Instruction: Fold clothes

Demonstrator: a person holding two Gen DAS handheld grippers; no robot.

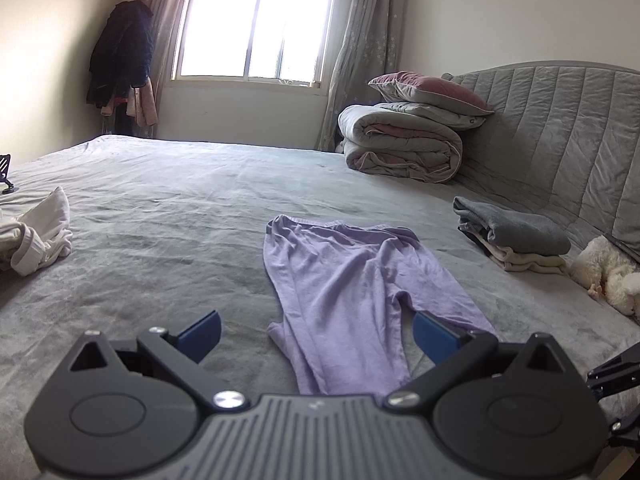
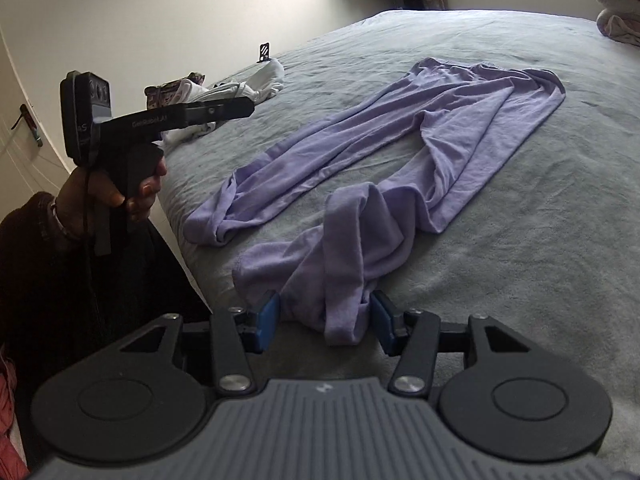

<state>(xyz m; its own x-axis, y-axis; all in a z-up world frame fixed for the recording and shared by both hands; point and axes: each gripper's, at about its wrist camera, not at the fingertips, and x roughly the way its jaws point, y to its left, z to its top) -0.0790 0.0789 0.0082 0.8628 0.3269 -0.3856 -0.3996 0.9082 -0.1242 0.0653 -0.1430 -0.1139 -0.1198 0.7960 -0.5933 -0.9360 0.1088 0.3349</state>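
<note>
Right hand-held gripper (image 2: 324, 322) is sitting low at the near edge of the bed (image 2: 520, 240), jaws apart and straddling the bunched cuff of one leg of the purple pants (image 2: 460, 128), pads not pressing on it, so I'd call it released. Left hand-held gripper (image 1: 316, 332) is also spread wide with nothing in it, hovering over the other leg. Pants lie mostly flat with the waistband pointing away toward the window (image 1: 256, 24), legs toward the person, which looks like laying them out before a fold. One leg is twisted near the cuff, so that probably wants straightening first. Folded stack (image 1: 516, 236) by the headboard looks like the done pile, white laundry heap (image 1: 40, 232) on the other side still waiting
</note>
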